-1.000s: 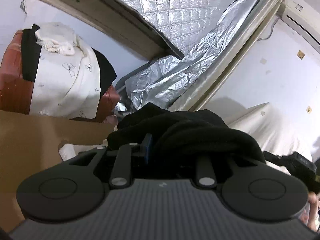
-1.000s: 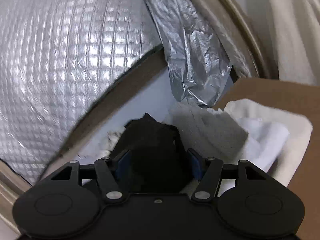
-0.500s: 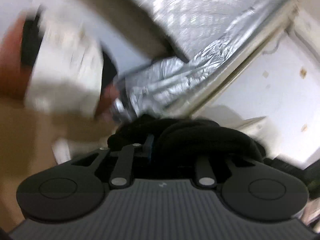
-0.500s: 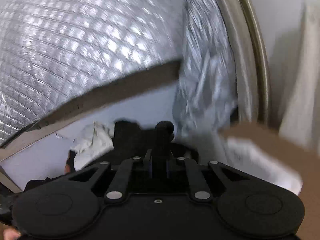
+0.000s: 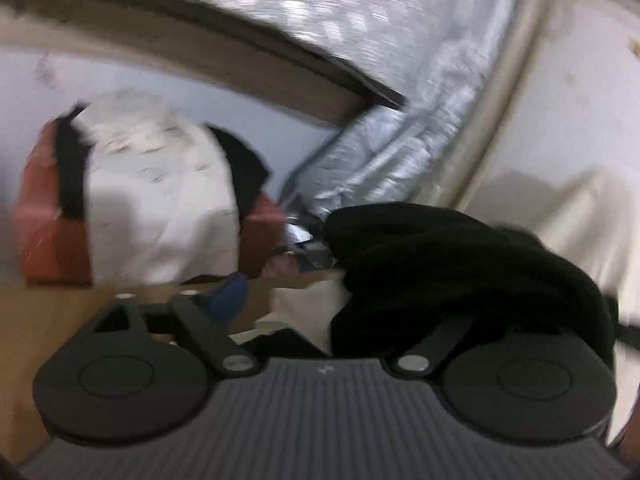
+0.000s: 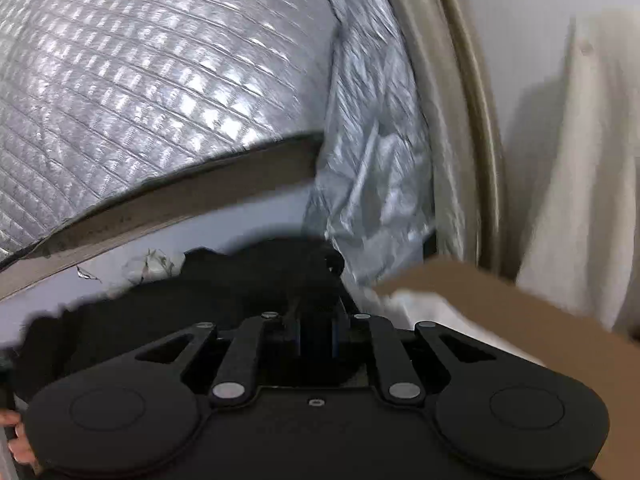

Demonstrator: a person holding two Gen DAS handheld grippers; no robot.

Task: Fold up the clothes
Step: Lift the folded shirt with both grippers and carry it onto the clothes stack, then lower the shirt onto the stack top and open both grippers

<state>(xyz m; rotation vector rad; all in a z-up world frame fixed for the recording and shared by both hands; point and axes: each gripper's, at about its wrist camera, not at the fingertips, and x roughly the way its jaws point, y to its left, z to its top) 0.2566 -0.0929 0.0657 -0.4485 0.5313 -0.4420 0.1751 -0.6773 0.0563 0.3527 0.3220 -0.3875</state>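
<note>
A black garment (image 5: 448, 264) is bunched over the right finger of my left gripper (image 5: 340, 300), whose jaws stand wide apart; the blue pad (image 5: 228, 296) of the left finger is bare. The view is blurred. My right gripper (image 6: 316, 332) is shut on a fold of the same black garment (image 6: 192, 296), which stretches away to the left. White cloth (image 5: 308, 308) lies in the cardboard box below.
A red bag draped with white and black clothes (image 5: 160, 208) stands at the left. A brown cardboard box (image 6: 520, 320) with pale cloth (image 6: 424, 308) is at the right. Silver quilted foil (image 6: 140, 100) and a cream curtain (image 6: 580, 160) hang behind.
My left gripper has opened wide; the black garment now hangs on its right finger only. My right gripper has closed on the garment and swung left.
</note>
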